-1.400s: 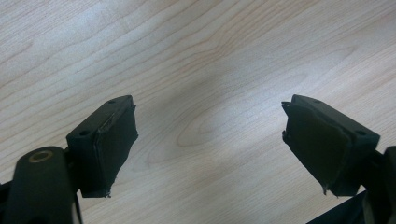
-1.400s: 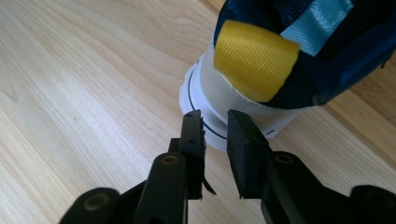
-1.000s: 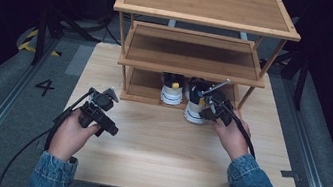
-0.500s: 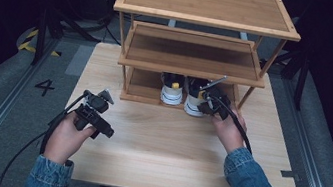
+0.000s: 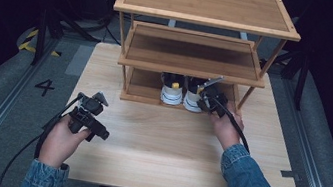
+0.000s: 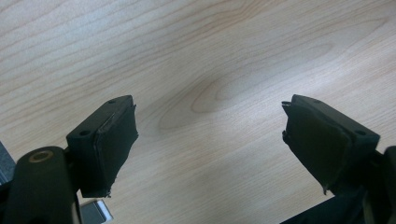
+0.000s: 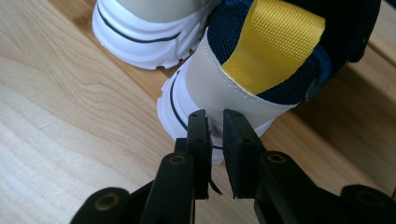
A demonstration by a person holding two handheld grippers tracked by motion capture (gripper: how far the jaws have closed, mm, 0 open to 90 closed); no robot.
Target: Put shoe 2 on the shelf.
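- The right gripper (image 7: 215, 123) has its jaws drawn nearly together at the heel of the right-hand sneaker (image 7: 243, 70); whether they pinch a bit of the heel or just touch it, I cannot tell.
- That sneaker stands upright on the bottom shelf of the wooden rack (image 5: 206, 19), heel toward the person and long axis running back into the rack.
- It has a pale grey heel panel, a white ridged sole with a thin dark line, a navy mesh collar and a yellow pull-tab.
- Its toe is hidden under the middle shelf.
- A second sneaker (image 5: 172, 90) of the same look stands just beside it, further from the rack's right leg.
- The left gripper (image 6: 210, 144) hangs with jaws wide apart and nothing between them, well in front of the rack over the bare table (image 5: 156, 147).
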